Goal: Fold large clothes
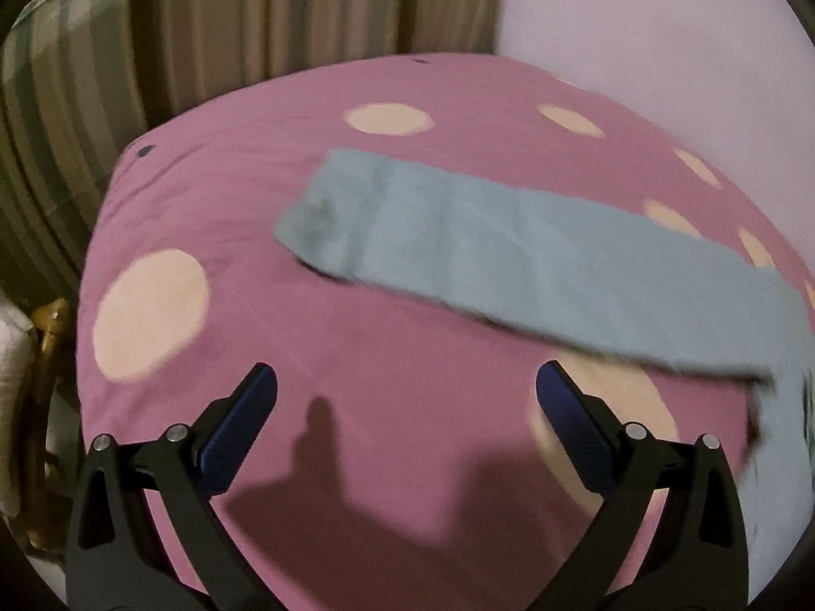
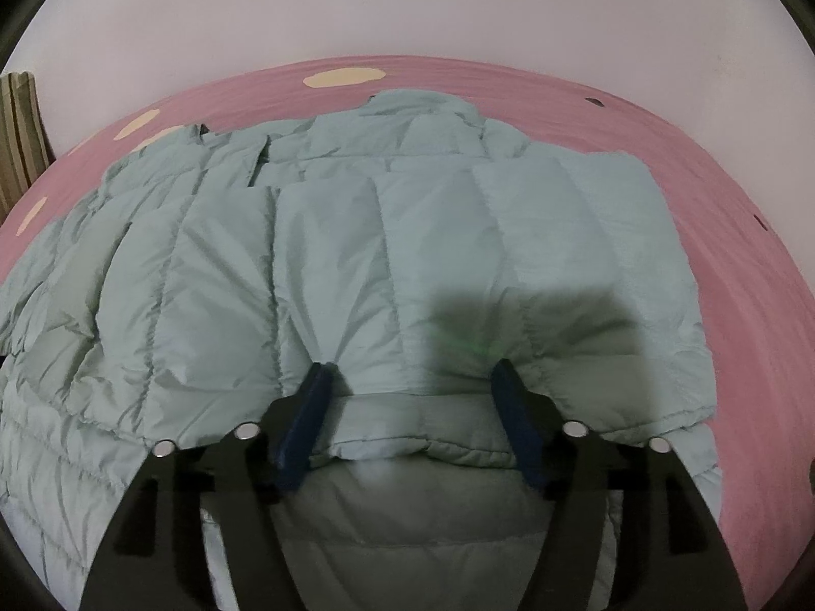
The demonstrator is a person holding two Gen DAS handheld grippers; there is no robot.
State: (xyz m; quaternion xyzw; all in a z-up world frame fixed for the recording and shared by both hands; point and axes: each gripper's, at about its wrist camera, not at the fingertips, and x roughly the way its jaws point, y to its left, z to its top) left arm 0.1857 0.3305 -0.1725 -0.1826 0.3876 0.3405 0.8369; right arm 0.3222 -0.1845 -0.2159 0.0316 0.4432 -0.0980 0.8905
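A pink bedspread (image 2: 738,305) with pale dots covered the bed and filled most of both views. On it lay the jacket (image 2: 356,254), a pale blue-green quilted puffer, spread flat with its collar toward the far wall (image 2: 407,0). In the right wrist view the jacket took up the middle and left of the frame, its stitched panels running away from the camera, its near hem doubled over just under the gripper. In the left wrist view one sleeve (image 1: 509,254) stretched out across the bedspread from the right edge toward the middle, its cuff end lying flat on the pink cloth; that view was blurred. Striped curtains (image 1: 229,25) hung behind the bed on the left.

The right gripper (image 2: 412,377) sat over the jacket's near hem with its fingers spread apart, a puffed fold of the jacket lying between them. The blue pads (image 2: 305,422) touched the fabric at their tips, but nothing was pinched. Its shadow fell on the panels just beyond.

The left gripper (image 1: 407,382) hung above bare bedspread, near the sleeve but apart from it, its fingers spread wide and holding nothing. Its shadow lay on the pink cloth between the fingers.
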